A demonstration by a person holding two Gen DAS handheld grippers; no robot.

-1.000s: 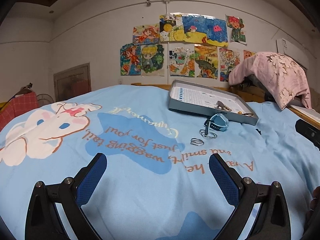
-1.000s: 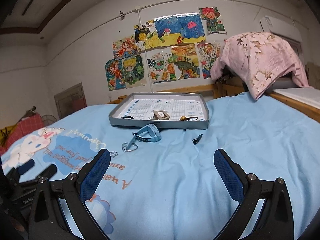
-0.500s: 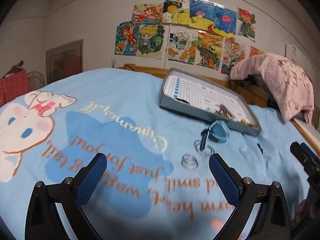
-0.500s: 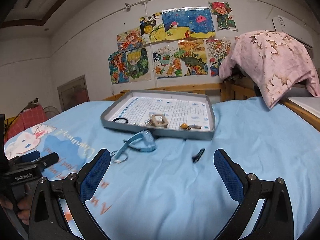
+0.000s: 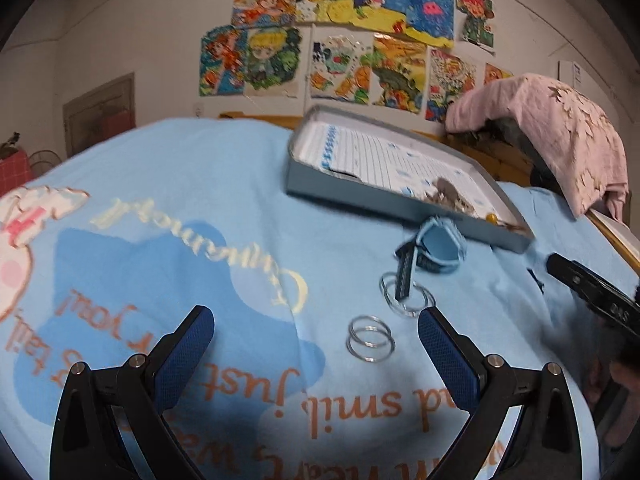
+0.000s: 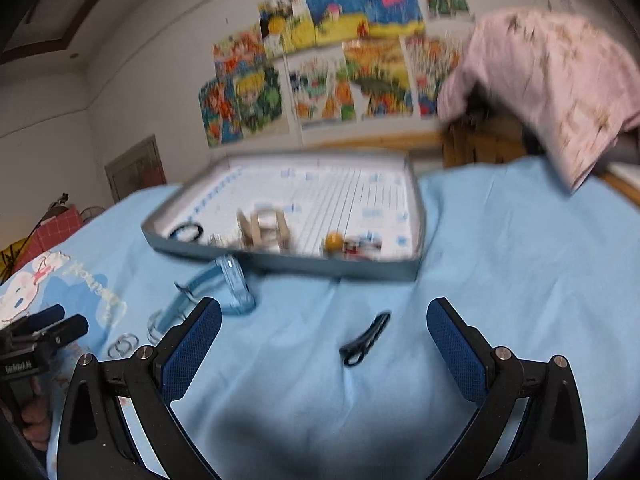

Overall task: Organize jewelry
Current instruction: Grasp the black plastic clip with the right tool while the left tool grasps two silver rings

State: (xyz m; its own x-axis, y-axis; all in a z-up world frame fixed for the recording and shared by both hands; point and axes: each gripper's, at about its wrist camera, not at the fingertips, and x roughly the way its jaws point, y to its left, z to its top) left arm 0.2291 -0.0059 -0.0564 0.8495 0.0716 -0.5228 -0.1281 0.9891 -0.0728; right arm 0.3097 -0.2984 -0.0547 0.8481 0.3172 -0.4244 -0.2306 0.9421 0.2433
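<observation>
A grey tray (image 5: 404,200) (image 6: 416,216) lies on the blue bedspread with several small items in it: a dark ring (image 6: 186,232), a beige frame-shaped piece (image 6: 266,230) and a yellow bead (image 6: 333,241). On the bedspread in front of it lie a light-blue watch (image 5: 438,250) (image 6: 234,284), a pair of silver rings (image 5: 370,338) (image 6: 124,344), clear rings (image 5: 408,298) and a black hair clip (image 6: 365,340). My left gripper (image 5: 316,340) is open and empty, just short of the silver rings. My right gripper (image 6: 324,336) is open and empty, with the black clip between its fingers' line.
The bed has a wooden frame (image 5: 504,160) at the far side. A pink cloth (image 5: 560,136) hangs over something at the back right. Posters (image 5: 344,40) cover the wall. The other gripper shows at each view's edge (image 5: 592,296) (image 6: 40,332).
Both grippers have moved forward and lower toward the bedspread. The silver rings now lie close in front of the left gripper, the black clip close in front of the right one. Both stayed open.
</observation>
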